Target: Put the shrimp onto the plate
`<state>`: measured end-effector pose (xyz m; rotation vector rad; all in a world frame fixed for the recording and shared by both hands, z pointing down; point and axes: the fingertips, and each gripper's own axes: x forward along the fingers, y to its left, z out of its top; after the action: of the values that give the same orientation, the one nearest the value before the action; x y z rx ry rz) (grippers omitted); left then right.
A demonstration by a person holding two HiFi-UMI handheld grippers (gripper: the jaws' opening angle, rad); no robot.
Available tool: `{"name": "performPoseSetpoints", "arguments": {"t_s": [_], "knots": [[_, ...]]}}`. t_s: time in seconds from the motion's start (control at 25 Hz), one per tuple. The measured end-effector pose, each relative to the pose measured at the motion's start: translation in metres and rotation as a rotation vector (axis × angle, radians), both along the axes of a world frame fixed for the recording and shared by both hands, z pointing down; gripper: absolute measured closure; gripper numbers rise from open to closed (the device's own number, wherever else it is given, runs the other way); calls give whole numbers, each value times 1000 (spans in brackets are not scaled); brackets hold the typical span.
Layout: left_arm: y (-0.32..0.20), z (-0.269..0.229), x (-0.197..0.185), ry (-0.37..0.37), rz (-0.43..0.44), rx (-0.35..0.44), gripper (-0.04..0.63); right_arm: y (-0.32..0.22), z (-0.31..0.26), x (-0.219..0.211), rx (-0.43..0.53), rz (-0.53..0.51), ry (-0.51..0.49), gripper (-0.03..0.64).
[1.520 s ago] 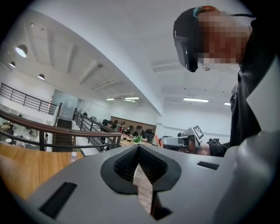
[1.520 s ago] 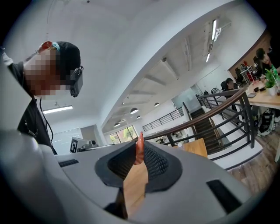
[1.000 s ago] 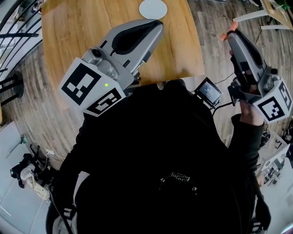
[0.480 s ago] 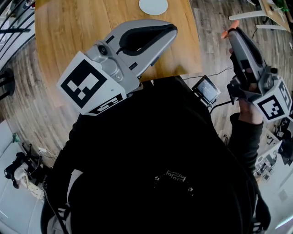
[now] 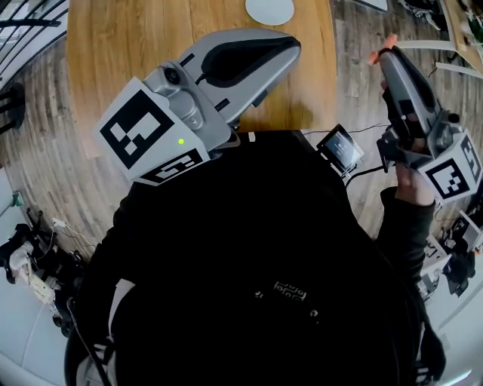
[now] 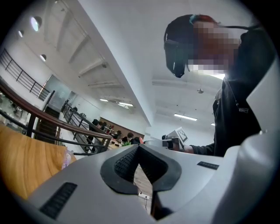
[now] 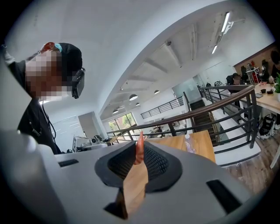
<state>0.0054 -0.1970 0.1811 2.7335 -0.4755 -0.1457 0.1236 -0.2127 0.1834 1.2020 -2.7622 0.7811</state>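
One shrimp (image 7: 139, 151) is pinched in your right gripper (image 5: 385, 54), out past the desk's (image 5: 136, 45) right edge. The plate (image 5: 269, 9) lies forward and to its left. Your left gripper (image 5: 293, 47), closed on nothing, is nearer.

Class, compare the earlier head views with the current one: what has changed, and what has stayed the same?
The empty left gripper, jaws together, has edged rightward over the light wooden table. The right gripper stays off the table's right, clamped on the orange shrimp; the round white plate still lies on the table.
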Motion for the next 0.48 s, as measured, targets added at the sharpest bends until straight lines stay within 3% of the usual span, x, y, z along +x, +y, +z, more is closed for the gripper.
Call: {"name": "performPoseSetpoints", "arguments": {"t_s": [0.48], "knots": [[-22,50,-18,-91,-140,-145,592,-29,46,-12,-43,-117,-4,551]]}}
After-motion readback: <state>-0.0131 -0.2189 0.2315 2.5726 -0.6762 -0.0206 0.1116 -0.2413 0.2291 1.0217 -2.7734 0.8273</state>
